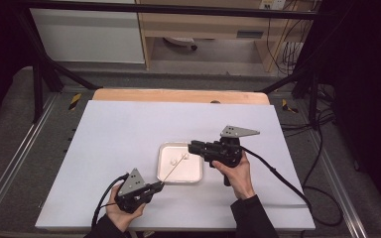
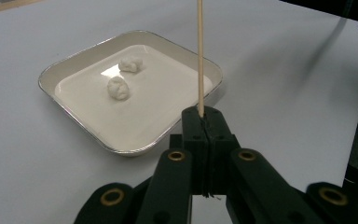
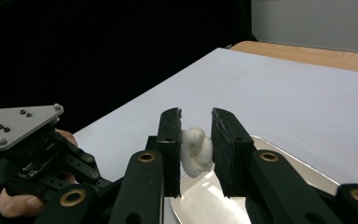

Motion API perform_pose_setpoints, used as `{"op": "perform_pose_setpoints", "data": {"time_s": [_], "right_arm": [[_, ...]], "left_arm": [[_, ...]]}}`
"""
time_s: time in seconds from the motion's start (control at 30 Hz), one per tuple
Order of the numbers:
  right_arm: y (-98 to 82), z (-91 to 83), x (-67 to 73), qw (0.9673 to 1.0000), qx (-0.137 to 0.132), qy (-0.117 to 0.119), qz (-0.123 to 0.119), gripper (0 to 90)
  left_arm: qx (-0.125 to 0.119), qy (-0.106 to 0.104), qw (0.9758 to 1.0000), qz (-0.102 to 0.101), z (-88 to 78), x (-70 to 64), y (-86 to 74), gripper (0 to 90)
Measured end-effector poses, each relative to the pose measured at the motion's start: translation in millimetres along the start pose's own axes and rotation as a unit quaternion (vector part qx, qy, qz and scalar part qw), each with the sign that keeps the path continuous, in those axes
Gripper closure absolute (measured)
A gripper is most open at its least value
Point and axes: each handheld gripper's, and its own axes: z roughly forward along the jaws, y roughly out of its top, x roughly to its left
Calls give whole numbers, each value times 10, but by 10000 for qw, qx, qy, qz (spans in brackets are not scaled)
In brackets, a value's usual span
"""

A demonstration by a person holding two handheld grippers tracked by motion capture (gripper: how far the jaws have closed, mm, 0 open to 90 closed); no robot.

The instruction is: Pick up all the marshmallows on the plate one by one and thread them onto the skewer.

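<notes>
A white square tray point(image 1: 194, 174) lies in the middle of the white sheet point(image 1: 129, 129). Two white doughy lumps point(image 2: 118, 87) point(image 2: 130, 64) rest inside it. My left gripper point(image 1: 159, 185) sits at the tray's near-left corner, shut on the lower end of a thin wooden skewer point(image 2: 200, 56). The skewer point(image 1: 173, 170) slants up over the tray. My right gripper point(image 1: 192, 147) hovers above the tray's right rim, shut on a third white lump point(image 3: 196, 151) pinched between its pads, with the tray point(image 3: 205, 203) just beneath. The left gripper's grey plate point(image 3: 21, 122) is off to the side.
A wooden table edge point(image 1: 178, 95) runs behind the white sheet. Black frame posts point(image 1: 37, 84) stand at the back corners, and cables point(image 1: 322, 163) hang off the right side. A cabinet point(image 1: 87, 34) and shelving stand beyond the table.
</notes>
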Motion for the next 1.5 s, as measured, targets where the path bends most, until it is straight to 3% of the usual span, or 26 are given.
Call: {"op": "perform_pose_setpoints", "data": {"time_s": [0.53, 1.03, 1.5], "right_arm": [[-44, 63, 12, 9996, 72, 232, 127, 742], [-102, 136, 49, 9987, 27, 406, 316, 757], [-184, 205, 106, 9995, -74, 279, 124, 796]], "left_arm": [[10, -3, 10000, 39, 2, -11, 0, 888], [-187, 83, 9998, -7, 5, -38, -19, 889], [-185, 140, 9995, -195, 38, -58, -25, 889]]}}
